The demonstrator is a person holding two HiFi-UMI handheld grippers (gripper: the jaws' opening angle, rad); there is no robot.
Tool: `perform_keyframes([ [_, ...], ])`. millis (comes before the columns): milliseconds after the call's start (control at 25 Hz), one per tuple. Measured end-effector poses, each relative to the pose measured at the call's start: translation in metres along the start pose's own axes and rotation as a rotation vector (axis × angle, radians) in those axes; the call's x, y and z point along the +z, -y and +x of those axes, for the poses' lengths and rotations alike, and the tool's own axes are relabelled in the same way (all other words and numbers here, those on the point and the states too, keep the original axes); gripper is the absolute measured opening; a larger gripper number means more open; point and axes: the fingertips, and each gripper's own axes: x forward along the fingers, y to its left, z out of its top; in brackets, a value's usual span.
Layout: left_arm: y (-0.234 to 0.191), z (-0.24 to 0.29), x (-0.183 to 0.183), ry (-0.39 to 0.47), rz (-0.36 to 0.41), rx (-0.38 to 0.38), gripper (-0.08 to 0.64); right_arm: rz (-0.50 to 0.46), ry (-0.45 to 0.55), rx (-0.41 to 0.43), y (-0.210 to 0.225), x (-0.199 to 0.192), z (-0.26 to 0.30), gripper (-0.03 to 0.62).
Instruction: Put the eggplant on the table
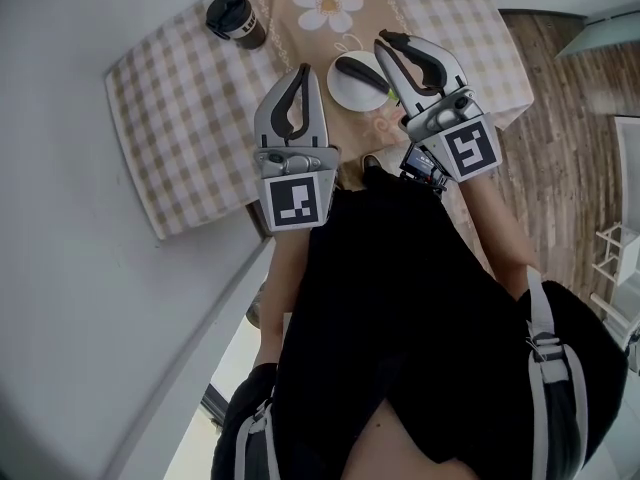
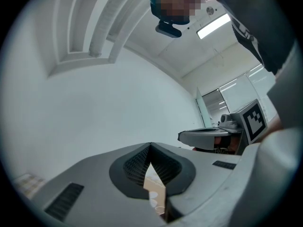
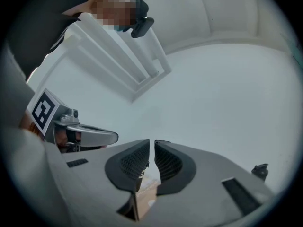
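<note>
Both are held clear above the checked surface [image 1: 190, 98], likely between steps. The left gripper [image 1: 303, 72] has its fingers [image 2: 135, 167] together. The right gripper [image 1: 390, 38] has fingers [image 3: 135, 164] closing on nothing, near the white plate [image 1: 345, 86].

In the head view, upper centre, the right gripper [image 1: 392, 40], jaws closing with nothing between them, covers the right side of a white plate [image 1: 350, 76]. A green sliver [image 1: 389, 92] at the plate's rim is mostly hidden behind it, and what it is cannot be told. The top edge cuts off the checked table [image 1: 180, 98]. At the lower right of the right gripper view, a dark object [image 3: 259, 170] is too small to identify.
</note>
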Motion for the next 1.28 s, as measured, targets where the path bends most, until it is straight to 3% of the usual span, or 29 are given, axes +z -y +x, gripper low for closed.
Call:
perform_keyframes([
  [120,0.000,-0.002,-0.003,-0.006,0.001,0.001,0.003,0.010,0.013,-0.009,0.000,-0.001,-0.002,0.008],
  [1280,0.006,-0.009,-0.035,-0.056,0.005,0.014,0.003,0.013,-0.130,0.001,-0.015,-0.064,-0.014,0.006],
])
